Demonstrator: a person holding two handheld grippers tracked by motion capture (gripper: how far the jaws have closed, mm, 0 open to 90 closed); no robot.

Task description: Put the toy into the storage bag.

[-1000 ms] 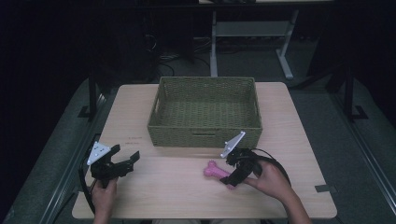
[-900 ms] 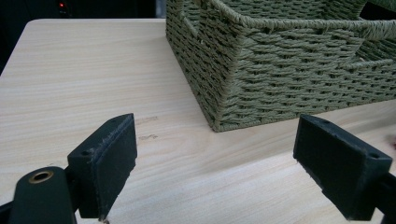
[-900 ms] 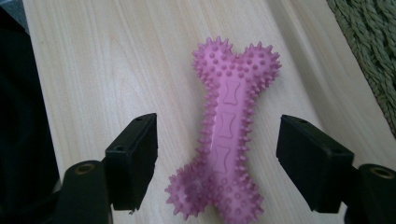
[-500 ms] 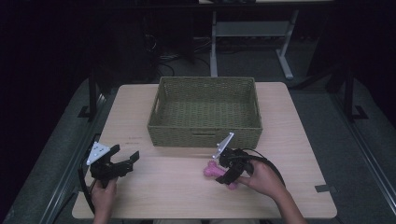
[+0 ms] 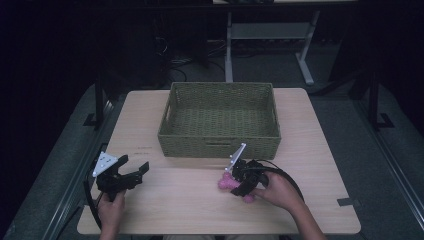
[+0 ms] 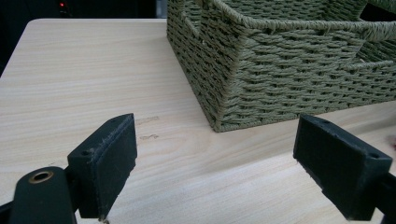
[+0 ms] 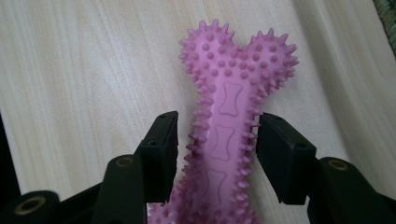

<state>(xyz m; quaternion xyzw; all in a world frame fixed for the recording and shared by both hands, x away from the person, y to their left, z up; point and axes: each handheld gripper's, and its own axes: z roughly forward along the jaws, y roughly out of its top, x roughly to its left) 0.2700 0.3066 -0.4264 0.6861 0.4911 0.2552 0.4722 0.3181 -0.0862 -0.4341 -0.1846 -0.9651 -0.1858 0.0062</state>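
A woven green basket (image 5: pixel 219 120) sits on the light wooden desk (image 5: pixel 320 150), toward the far edge and about midway between the left and right edges. In the high view, its inside looks bare.

The right tongs (image 5: pixel 239 181) are low over the desk just in front of the basket's near right corner, held by the person's right hand (image 5: pixel 280 191). A pink spiked bone-shaped toy (image 7: pixel 229 107) lies flat on the desk between their jaws. In the right gripper view the jaws flank the toy's narrow shaft, partly closed around it; the spikes on both sides reach the pads or nearly so, and a firm pinch cannot be told.

The left tongs (image 5: pixel 131 172) are near the desk's front left corner, held by the left hand (image 5: pixel 111 210). Their jaws are spread wide with nothing between them, pointing toward the basket's near left corner, well apart from it.
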